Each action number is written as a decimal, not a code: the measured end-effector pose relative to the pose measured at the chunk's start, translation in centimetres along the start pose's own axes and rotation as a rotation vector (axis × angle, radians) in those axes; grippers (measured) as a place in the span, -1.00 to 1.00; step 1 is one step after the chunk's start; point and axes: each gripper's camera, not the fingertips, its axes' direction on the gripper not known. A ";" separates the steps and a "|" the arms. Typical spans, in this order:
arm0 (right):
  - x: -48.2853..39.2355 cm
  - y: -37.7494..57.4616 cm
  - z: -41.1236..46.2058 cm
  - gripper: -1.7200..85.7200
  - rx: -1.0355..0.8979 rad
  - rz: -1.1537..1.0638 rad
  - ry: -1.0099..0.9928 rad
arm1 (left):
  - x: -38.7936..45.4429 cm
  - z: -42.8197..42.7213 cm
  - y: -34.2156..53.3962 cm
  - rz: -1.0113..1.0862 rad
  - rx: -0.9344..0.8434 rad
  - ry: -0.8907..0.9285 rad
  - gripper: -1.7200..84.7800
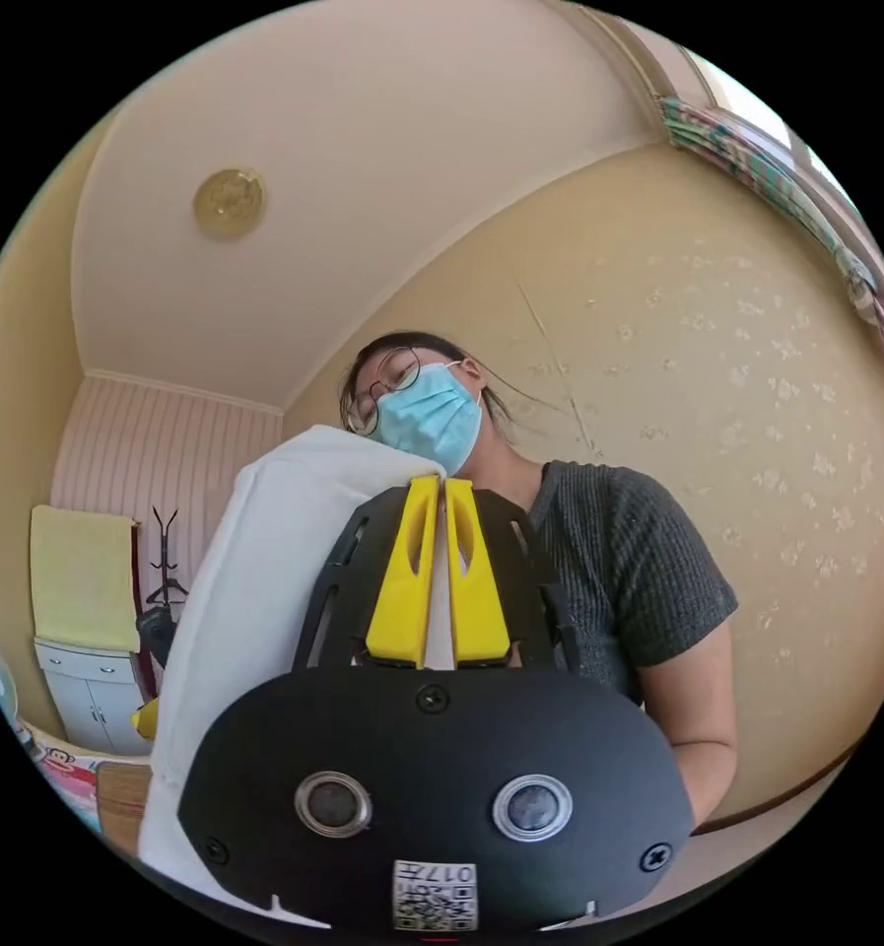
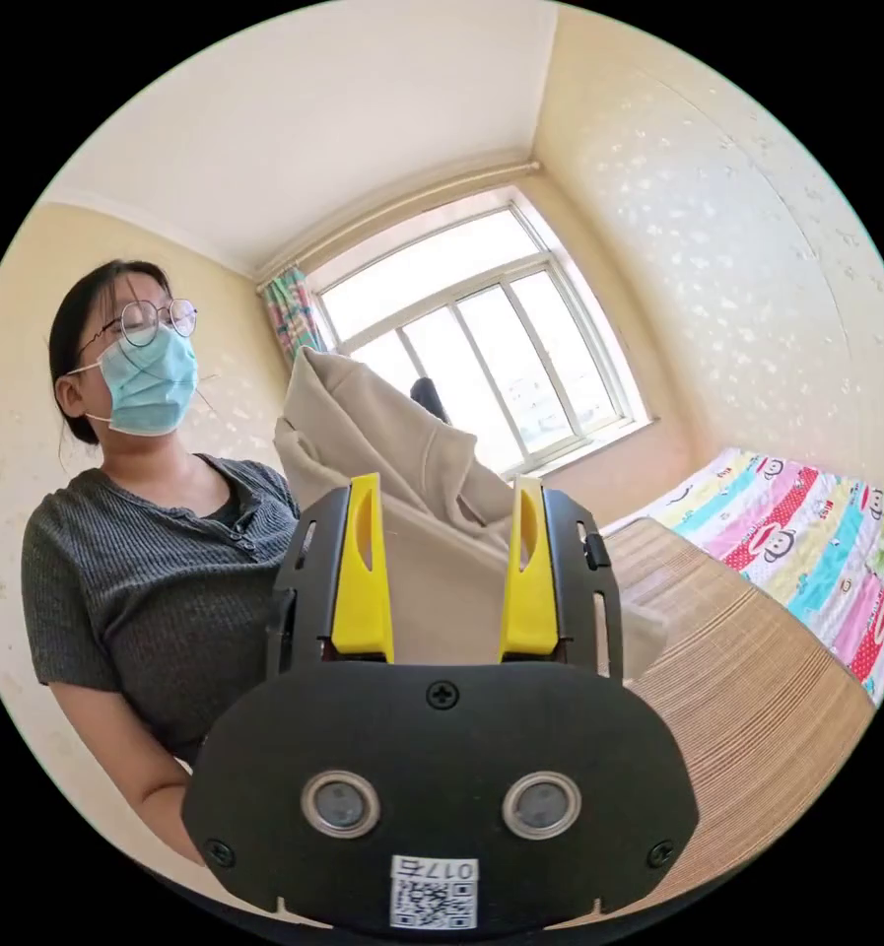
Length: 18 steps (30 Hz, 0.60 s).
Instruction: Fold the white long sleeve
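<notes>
Left tongs (image 1: 440, 483) pinch the white long sleeve (image 1: 254, 591); right tongs (image 2: 446, 483) stand spread.

Both yellow jaws of the left tongs press together on a raised fold of the garment, which hangs down in front of the person (image 1: 619, 572). In the right gripper view the cloth drapes between and behind the parted jaws, above a woven mat (image 2: 757, 690) on the bed (image 2: 806, 552).

White long sleeve (image 1: 254, 591): soft matt cloth, smooth, thick-looking. Left gripper (image 1: 440, 493): glossy yellow plastic jaws, matt black plastic body, metal screws. Right gripper (image 2: 446, 493): same plastics. Mat (image 2: 757, 709): ribbed woven surface, rough. Bedsheet (image 2: 816, 562): printed cloth. Wall (image 1: 757, 443): matt embossed wallpaper.
</notes>
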 end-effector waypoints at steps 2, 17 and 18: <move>-0.4 0.3 1.7 -0.55 -0.045 0.017 -0.062 | -3.1 3.8 3.4 -0.088 -0.026 0.053 -0.98; -16.2 -2.5 -0.7 -0.85 0.041 0.031 0.773 | -5.4 4.5 16.5 -0.450 -0.418 -1.108 -0.97; -17.9 -3.2 -0.9 -0.84 0.101 0.048 0.896 | -5.5 4.4 17.1 -0.462 -0.426 -1.174 -0.97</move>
